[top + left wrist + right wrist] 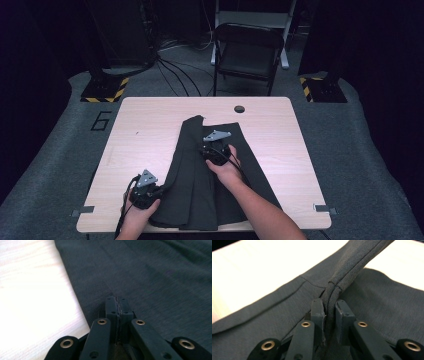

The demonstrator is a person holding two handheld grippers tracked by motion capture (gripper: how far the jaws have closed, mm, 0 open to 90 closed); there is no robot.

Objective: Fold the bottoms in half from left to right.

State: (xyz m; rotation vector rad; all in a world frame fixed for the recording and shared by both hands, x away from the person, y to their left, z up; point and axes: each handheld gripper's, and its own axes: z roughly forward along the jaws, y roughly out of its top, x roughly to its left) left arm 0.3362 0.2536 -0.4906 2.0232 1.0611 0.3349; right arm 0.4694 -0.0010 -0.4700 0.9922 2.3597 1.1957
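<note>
- Dark garment (pixel 200 180) is lying spread across the middle of the bench (pixel 145 125), reaching its near edge.
- Right gripper (pixel 329 308) is pinching a raised, seamed fold of the garment.
- Left gripper (pixel 116 305) is sitting fully closed at the garment's left edge, near the bench's near-left corner; whether cloth is caught cannot be told.

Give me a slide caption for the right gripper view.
Right gripper shut on a seamed fold of dark garment over the pale table.

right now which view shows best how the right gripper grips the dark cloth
The right gripper view: the right gripper pinches a folded hem of the dark cloth between its jaws. The high view shows that gripper from above, jaws hidden. The left gripper view shows flat cloth.
</note>
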